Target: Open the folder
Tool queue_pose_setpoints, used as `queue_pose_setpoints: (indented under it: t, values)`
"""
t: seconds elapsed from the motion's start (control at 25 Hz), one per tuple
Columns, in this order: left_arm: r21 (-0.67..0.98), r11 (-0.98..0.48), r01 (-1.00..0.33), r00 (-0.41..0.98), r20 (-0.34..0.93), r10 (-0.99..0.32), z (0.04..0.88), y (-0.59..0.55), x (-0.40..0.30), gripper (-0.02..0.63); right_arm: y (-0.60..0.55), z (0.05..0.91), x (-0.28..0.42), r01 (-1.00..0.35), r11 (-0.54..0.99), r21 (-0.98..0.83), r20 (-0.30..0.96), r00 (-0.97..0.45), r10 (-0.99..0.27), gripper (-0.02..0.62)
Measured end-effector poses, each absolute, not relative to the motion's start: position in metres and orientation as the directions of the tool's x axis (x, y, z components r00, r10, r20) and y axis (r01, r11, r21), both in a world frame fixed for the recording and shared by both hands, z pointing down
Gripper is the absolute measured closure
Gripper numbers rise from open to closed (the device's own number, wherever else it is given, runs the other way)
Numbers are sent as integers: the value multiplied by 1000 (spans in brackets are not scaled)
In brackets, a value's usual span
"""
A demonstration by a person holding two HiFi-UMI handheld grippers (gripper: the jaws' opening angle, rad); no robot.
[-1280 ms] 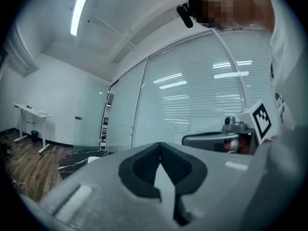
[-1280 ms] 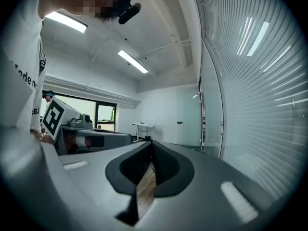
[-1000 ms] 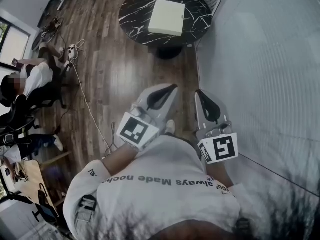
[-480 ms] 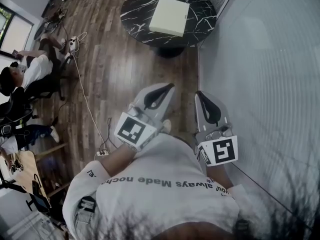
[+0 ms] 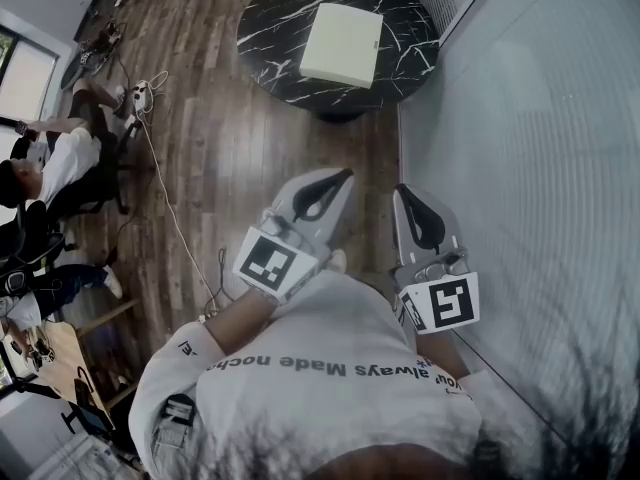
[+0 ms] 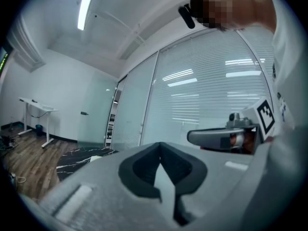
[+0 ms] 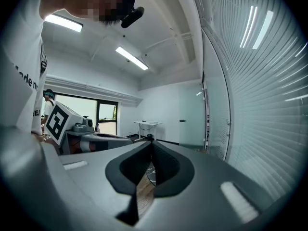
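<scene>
A flat white folder (image 5: 342, 44) lies closed on a round black marble table (image 5: 275, 30) at the top of the head view. Both grippers are held close to the person's chest, well short of the table, pointing towards it. My left gripper (image 5: 345, 175) has its jaws together and holds nothing. My right gripper (image 5: 400, 188) is beside it, also shut and empty. In the left gripper view, the left gripper (image 6: 160, 146) has its tips touching, and the table (image 6: 79, 161) lies low at the left. In the right gripper view, the right gripper (image 7: 150, 143) is closed over the wooden floor.
A glass wall with blinds (image 5: 530, 118) runs along the right side. A seated person (image 5: 60, 163) is at the left, with a cable and power strip (image 5: 140, 96) on the wooden floor. A small desk (image 5: 55, 358) stands at the lower left.
Both grippers and the head view have moved forward towards the table, which sits slightly nearer. The jaws of both stay shut.
</scene>
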State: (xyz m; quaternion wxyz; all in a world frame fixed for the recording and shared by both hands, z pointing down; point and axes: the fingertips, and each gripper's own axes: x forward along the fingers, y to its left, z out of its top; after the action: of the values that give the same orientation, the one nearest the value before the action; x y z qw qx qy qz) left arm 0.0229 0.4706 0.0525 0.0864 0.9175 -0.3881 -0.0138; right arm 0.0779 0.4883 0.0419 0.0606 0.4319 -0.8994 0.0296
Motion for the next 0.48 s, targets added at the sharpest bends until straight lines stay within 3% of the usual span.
queue_pose_setpoints:
  t: [0.48]
  values:
    - [159, -702, -694, 713, 13, -701, 42, 353, -57, 603, 371, 36, 4, -804, 595, 10, 136, -588, -797, 594]
